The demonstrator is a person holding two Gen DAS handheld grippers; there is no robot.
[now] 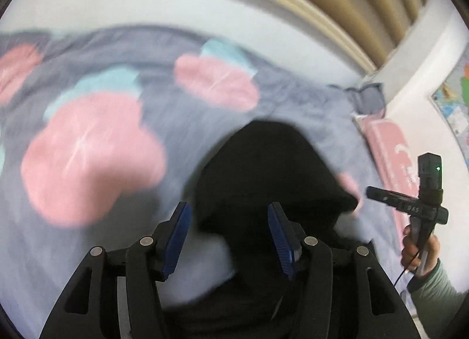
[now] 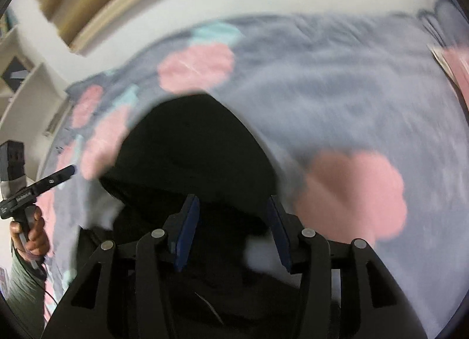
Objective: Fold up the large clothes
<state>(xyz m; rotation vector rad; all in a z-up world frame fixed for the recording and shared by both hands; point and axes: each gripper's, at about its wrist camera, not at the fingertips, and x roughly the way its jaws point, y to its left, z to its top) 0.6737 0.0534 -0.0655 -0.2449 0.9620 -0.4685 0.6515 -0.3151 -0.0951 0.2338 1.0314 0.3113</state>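
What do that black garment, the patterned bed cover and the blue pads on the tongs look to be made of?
Black garment: soft matte cloth, it drapes and slumps. Bed cover: printed fabric, creased; motion blur hides the weave. Blue pads: ribbed, probably rubber or plastic, matte.

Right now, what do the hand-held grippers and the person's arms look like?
Each hand-held gripper, left and right, has black linkage arms with silver pivot pins and blue ribbed pads. Seen from outside, a black pistol-style handle, a thin black cable and a grey-green sleeve.

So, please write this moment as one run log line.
left gripper: open | right gripper: open | black garment: on bedspread | frames: blurred
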